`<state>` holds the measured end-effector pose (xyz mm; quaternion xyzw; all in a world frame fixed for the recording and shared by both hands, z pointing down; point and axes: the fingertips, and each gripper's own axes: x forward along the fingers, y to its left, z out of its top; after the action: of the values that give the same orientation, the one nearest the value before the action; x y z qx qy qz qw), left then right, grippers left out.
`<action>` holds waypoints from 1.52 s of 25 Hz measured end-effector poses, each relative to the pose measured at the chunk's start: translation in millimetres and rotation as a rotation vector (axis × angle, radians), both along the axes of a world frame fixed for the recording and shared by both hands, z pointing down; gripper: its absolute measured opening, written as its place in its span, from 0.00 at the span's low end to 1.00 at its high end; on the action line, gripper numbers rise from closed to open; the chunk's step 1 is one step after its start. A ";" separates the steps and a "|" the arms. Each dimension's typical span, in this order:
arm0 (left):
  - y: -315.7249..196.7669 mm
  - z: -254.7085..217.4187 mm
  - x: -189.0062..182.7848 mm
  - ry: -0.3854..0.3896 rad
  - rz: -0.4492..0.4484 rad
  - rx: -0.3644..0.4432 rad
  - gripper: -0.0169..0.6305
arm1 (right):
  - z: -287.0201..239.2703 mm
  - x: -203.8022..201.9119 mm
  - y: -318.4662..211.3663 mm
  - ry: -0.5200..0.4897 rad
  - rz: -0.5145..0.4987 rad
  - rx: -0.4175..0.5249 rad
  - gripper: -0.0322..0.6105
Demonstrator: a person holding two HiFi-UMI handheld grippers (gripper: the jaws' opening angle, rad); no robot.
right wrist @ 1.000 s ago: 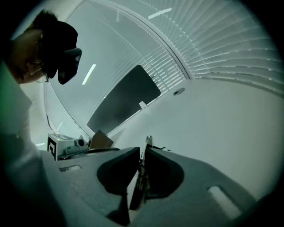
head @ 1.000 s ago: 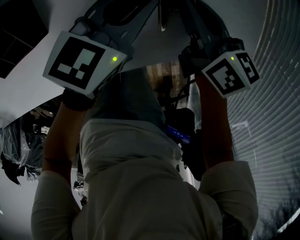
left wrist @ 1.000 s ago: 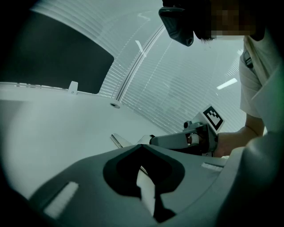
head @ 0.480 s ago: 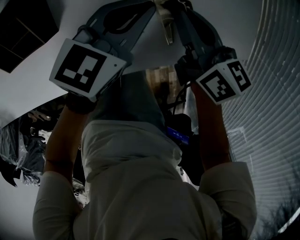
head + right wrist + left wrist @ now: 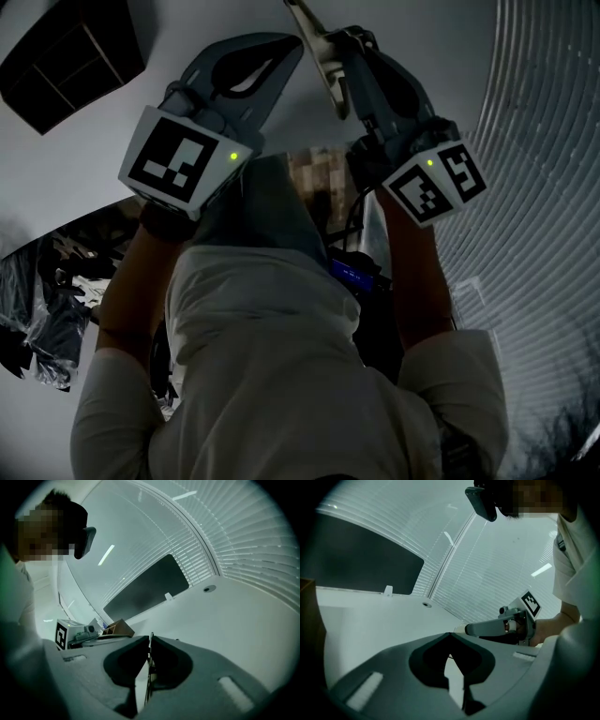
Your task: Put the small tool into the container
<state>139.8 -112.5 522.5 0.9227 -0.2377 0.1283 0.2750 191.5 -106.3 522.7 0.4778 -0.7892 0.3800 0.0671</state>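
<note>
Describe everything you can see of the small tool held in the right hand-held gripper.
The small tool is a thin, flat, pale strip with a pointed end; its material is unclear. It is clamped edge-on between the jaws of the right hand-held gripper, its tip sticking out beyond them. Nothing else touches it.

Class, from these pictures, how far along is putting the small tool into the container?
Done: the small tool is clamped in the right gripper. In hand: it is held in the air, apart from the container. Left to do: carry it over and release it inside. The left gripper is shut, empty.
</note>
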 end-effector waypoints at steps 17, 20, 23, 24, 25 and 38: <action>-1.3 -25.7 -16.4 0.019 -0.084 0.067 0.03 | -39.4 -15.1 -0.1 0.031 -0.088 0.103 0.07; 4.2 -51.5 -27.8 0.012 -0.080 0.101 0.03 | -66.0 -26.3 0.4 0.034 -0.106 0.134 0.07; 10.9 -55.7 -32.0 -0.005 -0.085 0.114 0.03 | -75.3 -28.1 2.1 0.027 -0.114 0.153 0.07; 12.0 -54.0 -32.1 -0.010 -0.088 0.115 0.03 | -75.0 -27.5 2.2 0.023 -0.117 0.157 0.07; 12.4 -51.4 -32.0 -0.016 -0.089 0.118 0.03 | -73.5 -26.7 2.0 0.019 -0.119 0.161 0.07; 48.4 -123.8 -29.3 -0.002 -0.145 0.180 0.03 | -152.8 -25.0 35.7 0.048 -0.202 0.248 0.07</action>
<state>110.5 -64.1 398.7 0.9240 -0.3144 0.0871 0.1992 166.4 -70.6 369.8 0.4096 -0.8723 0.2592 0.0643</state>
